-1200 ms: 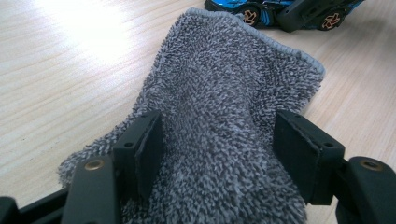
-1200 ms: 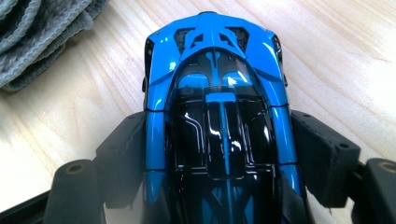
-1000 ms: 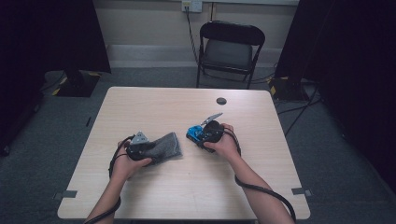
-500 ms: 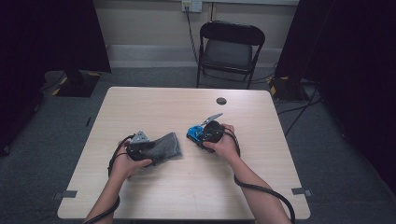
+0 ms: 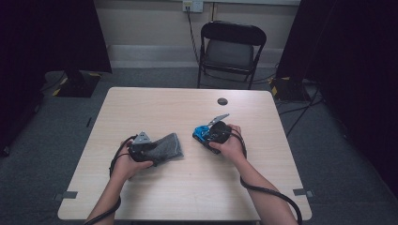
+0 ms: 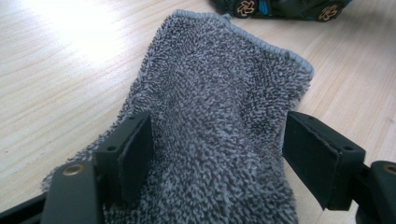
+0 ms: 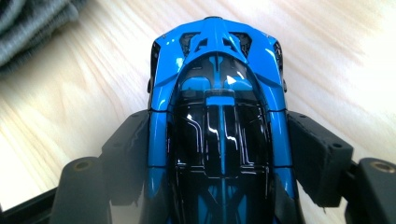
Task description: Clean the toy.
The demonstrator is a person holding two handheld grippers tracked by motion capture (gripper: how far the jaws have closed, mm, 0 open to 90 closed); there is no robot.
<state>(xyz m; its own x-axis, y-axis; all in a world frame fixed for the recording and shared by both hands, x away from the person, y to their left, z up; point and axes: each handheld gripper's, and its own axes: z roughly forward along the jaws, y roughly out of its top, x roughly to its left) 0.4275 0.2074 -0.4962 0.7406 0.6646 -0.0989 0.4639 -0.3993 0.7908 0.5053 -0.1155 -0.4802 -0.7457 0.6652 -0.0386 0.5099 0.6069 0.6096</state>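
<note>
Clamping blue toy car [image 7: 217, 116], right gripper [image 7: 217, 154]; left gripper [image 6: 219, 154] straddling grey cloth [image 6: 219, 102].

Grey towel [image 5: 165, 146] beside blue toy car [image 5: 202, 133]

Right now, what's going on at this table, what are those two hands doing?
A person sits at a wooden table with a gripper in each hand. The left gripper straddles a grey terry cloth; its jaws have just been opening and then easing in, with a gap at one pad. The right gripper has a blue and black toy car between its jaws, pads against its sides, closing a little. Cloth and car lie close together near the table's middle.
</note>
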